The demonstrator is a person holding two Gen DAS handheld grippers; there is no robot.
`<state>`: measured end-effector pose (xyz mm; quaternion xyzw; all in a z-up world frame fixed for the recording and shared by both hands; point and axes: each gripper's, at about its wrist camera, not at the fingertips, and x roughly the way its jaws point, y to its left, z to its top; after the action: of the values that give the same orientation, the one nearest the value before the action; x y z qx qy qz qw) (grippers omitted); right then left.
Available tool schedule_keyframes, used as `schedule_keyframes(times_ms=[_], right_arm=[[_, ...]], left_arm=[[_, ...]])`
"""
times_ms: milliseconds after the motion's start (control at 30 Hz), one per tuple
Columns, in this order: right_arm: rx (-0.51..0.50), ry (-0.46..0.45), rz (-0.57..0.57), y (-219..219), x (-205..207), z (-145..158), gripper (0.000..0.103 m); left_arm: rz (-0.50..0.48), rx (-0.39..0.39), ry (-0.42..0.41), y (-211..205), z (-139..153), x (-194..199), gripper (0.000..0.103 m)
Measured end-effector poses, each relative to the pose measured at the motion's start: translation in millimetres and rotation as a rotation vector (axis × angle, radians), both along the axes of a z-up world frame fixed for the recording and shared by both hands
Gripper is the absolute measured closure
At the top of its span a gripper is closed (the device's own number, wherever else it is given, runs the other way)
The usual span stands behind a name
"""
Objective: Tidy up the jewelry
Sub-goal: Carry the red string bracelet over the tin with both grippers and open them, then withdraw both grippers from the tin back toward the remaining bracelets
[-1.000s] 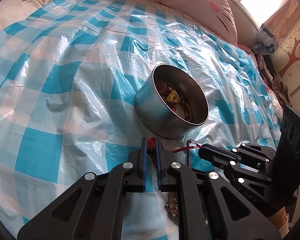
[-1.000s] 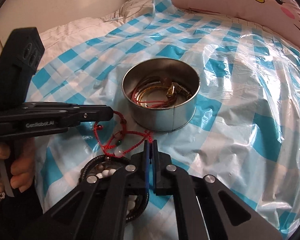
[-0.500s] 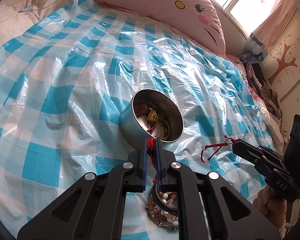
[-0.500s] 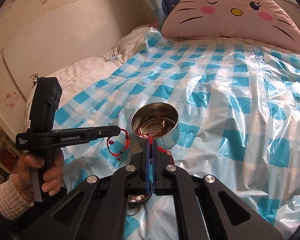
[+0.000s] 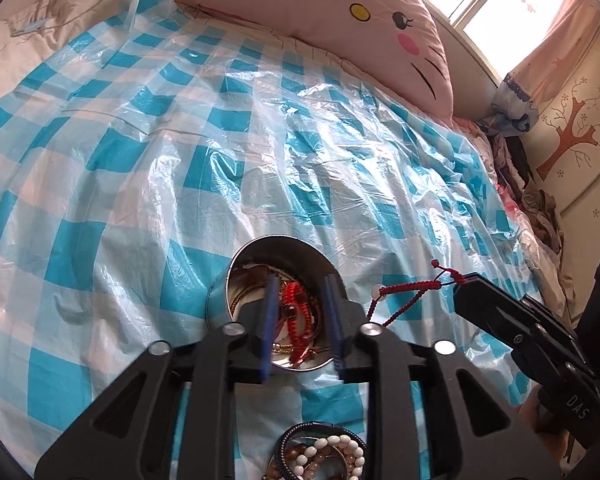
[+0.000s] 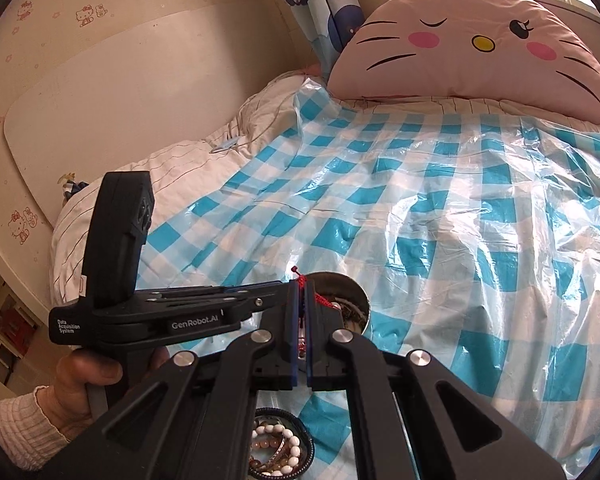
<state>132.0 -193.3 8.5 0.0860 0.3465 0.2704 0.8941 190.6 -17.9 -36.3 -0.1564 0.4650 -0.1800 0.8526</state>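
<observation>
The left gripper (image 5: pixel 300 320) has just been opening, letting a red bracelet (image 5: pixel 296 312) drop into the tin (image 5: pixel 220 300) on the bed. The right gripper (image 6: pixel 301 332) is pinching a red cord (image 5: pixel 412 288) beside the tin; next, it needs carrying over the rim.

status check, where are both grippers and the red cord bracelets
Left gripper just opened; bright red cord bracelet dropped into round metal tin. Right gripper shut on dark red cord bracelet. Nothing blocking.
</observation>
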Motion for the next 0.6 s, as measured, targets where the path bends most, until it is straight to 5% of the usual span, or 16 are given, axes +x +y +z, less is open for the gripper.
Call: schedule_keyframes(times_ms=[400, 500, 600], right_arm=[[-0.109, 0.109, 0.017, 36.2, 29.8, -49.8, 0.097], [-0.110, 0.109, -0.005, 34.5, 26.6, -54.7, 0.064], [-0.082, 0.108, -0.026, 27.9, 21.0, -55.4, 0.059]], left_arm=[[0.118, 0.183, -0.100, 24.1, -0.8, -27.6, 0.036], [0.150, 0.240, -0.148, 28.0, 4.6, -40.8, 0.023], [0.165, 0.276, -0.171, 30.3, 6.0, -50.6, 0.019]])
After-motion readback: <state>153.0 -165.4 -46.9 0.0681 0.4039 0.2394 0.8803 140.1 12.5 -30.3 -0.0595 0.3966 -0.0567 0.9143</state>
